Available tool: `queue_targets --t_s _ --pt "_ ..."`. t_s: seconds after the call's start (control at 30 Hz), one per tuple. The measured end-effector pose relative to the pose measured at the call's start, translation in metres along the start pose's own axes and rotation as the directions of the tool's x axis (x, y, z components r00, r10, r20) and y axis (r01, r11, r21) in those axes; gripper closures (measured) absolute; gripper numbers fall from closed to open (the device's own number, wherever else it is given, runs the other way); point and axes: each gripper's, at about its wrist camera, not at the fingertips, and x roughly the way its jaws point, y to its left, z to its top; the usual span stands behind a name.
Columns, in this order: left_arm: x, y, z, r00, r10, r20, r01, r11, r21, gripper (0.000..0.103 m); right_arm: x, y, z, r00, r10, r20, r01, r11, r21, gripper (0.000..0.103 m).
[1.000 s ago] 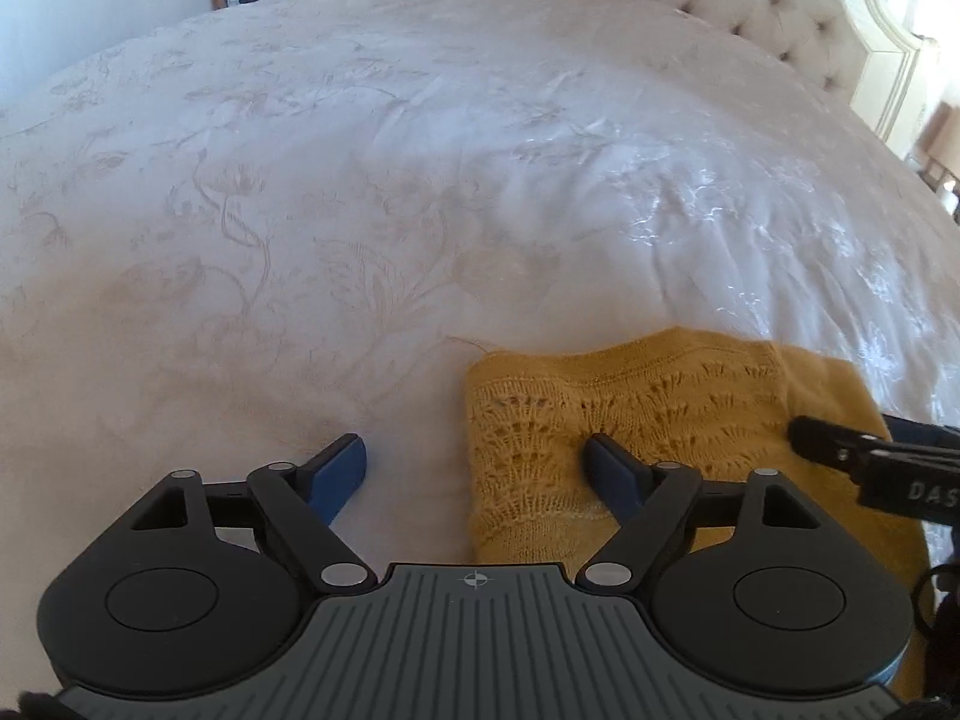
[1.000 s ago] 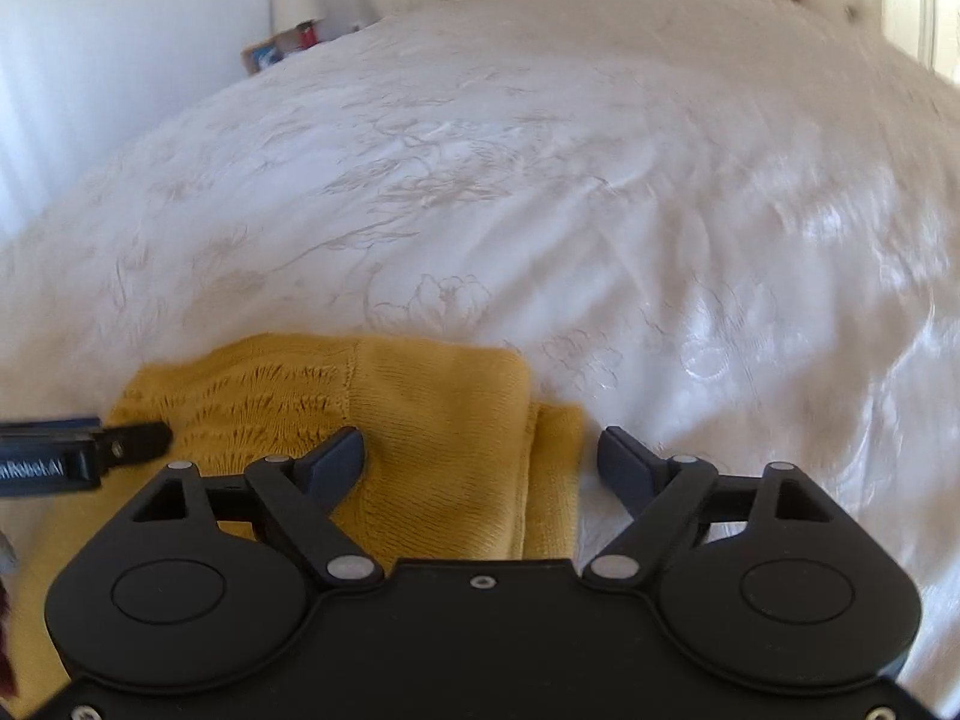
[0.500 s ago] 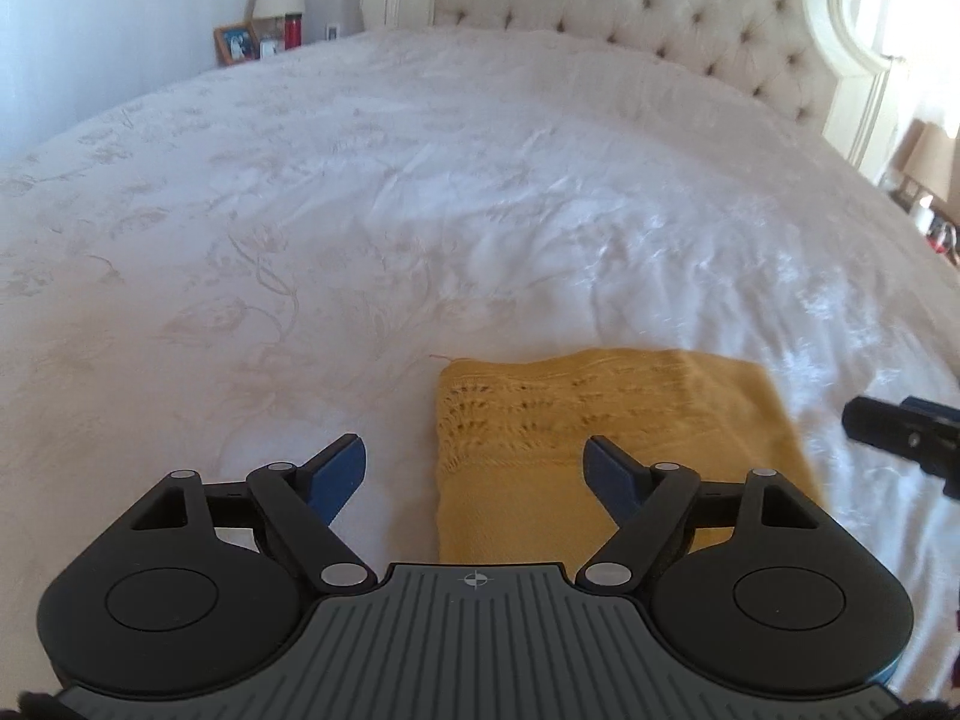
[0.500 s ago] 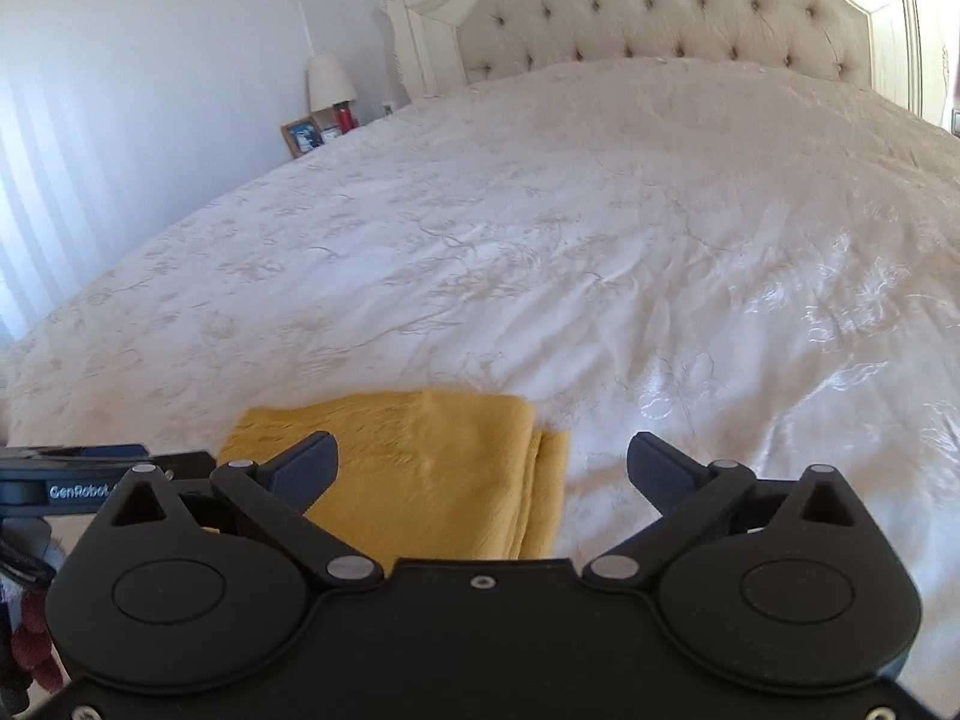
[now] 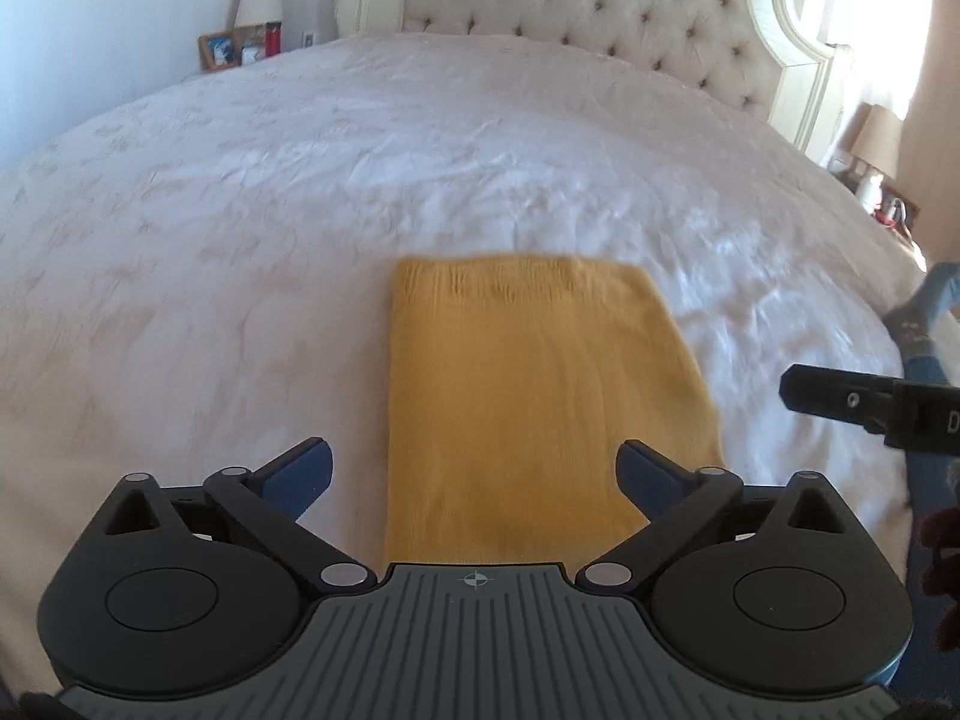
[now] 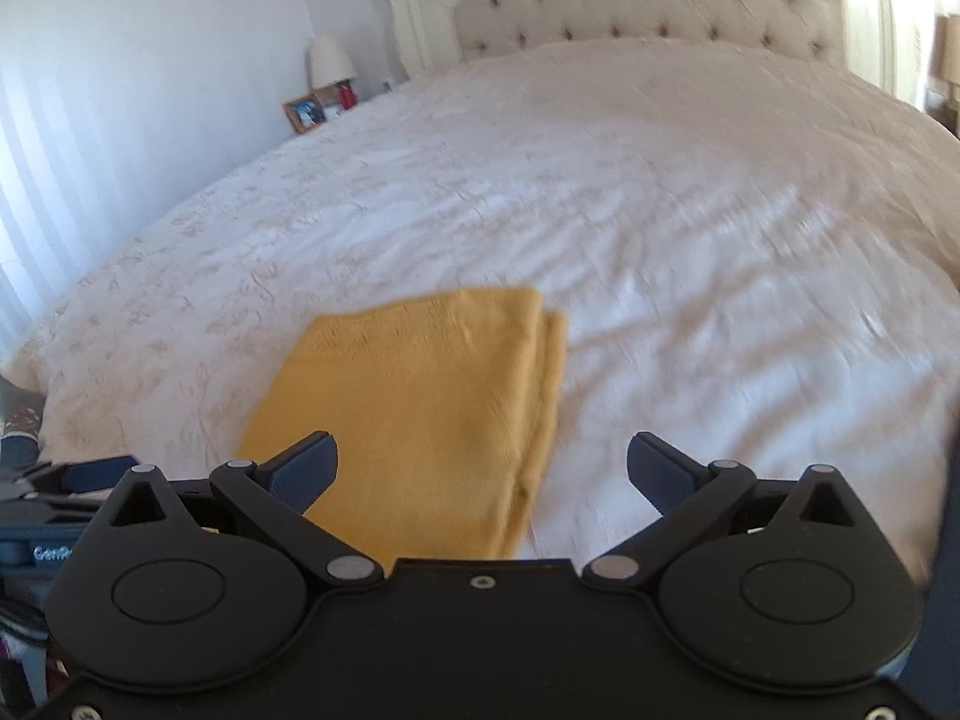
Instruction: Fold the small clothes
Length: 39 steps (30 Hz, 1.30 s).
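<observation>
A yellow knitted garment (image 5: 528, 396) lies folded into a flat rectangle on the white bedspread (image 5: 240, 240). My left gripper (image 5: 474, 459) hovers above its near end. The jaws are opening wide and nothing is pinched between the blue pads (image 5: 300, 468). In the right wrist view the same garment (image 6: 432, 408) shows a doubled right edge. My right gripper (image 6: 480, 450) stands open over its near right side, clear of the cloth. A finger of the right gripper (image 5: 840, 402) pokes in at the right of the left wrist view.
A tufted headboard (image 5: 600, 18) closes the far end of the bed. A nightstand at the far left carries a lamp (image 5: 258, 0) and a photo frame (image 5: 219, 51); another lamp (image 5: 879, 141) stands at the right. The bedspread stretches wide around the garment.
Both grippers have pulled back and up from the garment, and their jaws have spread wider. The garment now lies alone on the bed, and more of the headboard shows.
</observation>
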Motion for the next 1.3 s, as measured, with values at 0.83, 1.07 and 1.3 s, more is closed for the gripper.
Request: queue_targets --t_s 0.83,1.07,1.3 --pt "-0.045 -0.04 -0.015 0.959 0.267 -0.094 -0.261 0.963 0.066 0.001 -0.066 0.03 -0.029 0.99 -0.118 0.072 0.124 0.989 -0.083 0.001" --pt "-0.041 -0.038 -0.018 0.955 0.246 -0.167 -0.237 0.969 0.072 0.001 -0.058 0.032 -0.028 0.997 -0.08 -0.022 0.079 0.995 -0.066 0.001" --pt "-0.038 -0.034 -0.022 0.956 0.208 -0.206 -0.203 0.978 0.046 0.001 -0.053 0.031 -0.032 0.996 -0.057 -0.073 0.053 0.998 -0.045 0.001"
